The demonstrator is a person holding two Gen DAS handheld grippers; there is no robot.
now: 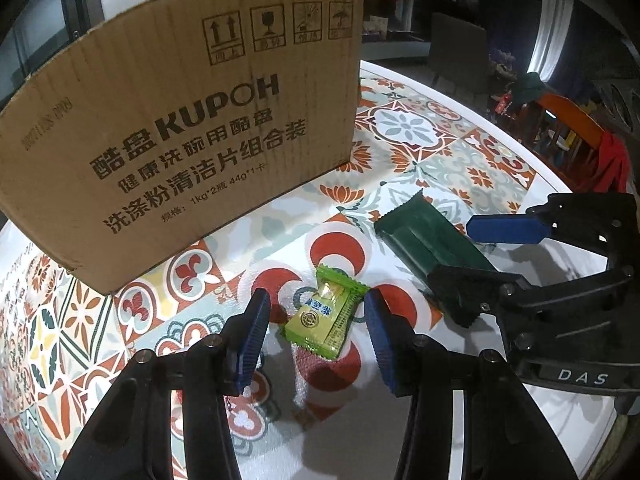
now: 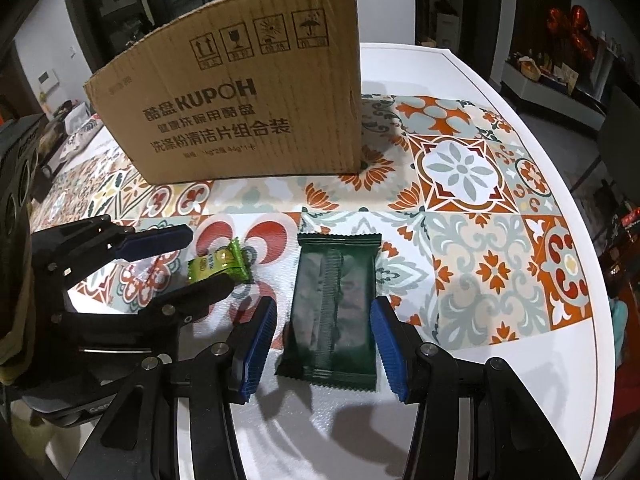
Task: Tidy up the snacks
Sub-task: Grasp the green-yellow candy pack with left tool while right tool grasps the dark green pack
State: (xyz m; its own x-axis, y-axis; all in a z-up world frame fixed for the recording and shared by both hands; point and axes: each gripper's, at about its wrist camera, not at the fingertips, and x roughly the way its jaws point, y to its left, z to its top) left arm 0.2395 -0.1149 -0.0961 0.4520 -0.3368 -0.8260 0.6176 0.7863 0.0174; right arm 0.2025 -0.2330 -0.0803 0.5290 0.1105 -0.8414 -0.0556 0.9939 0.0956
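A small light-green candy packet [image 1: 324, 316] lies on the patterned tablecloth [image 1: 404, 128]. My left gripper [image 1: 316, 300] is open, its blue pads on either side of the packet with a gap on each side. Just to its right lies a dark green snack packet [image 2: 334, 304], flat and seam up. My right gripper [image 2: 324, 304] straddles its near half, open, the right pad close to the packet's edge. Each wrist view also shows the other gripper: the right gripper [image 1: 452, 252] over the dark packet [image 1: 420, 236], the left gripper [image 2: 211, 258] around the candy [image 2: 220, 266].
A tall cardboard box [image 1: 180, 132] printed KUPOH stands upright just behind the snacks, also in the right wrist view as the box [image 2: 248, 108]. The table's white rim [image 2: 592, 320] curves along the right. A chair with a red cloth [image 1: 612, 160] stands beyond the far edge.
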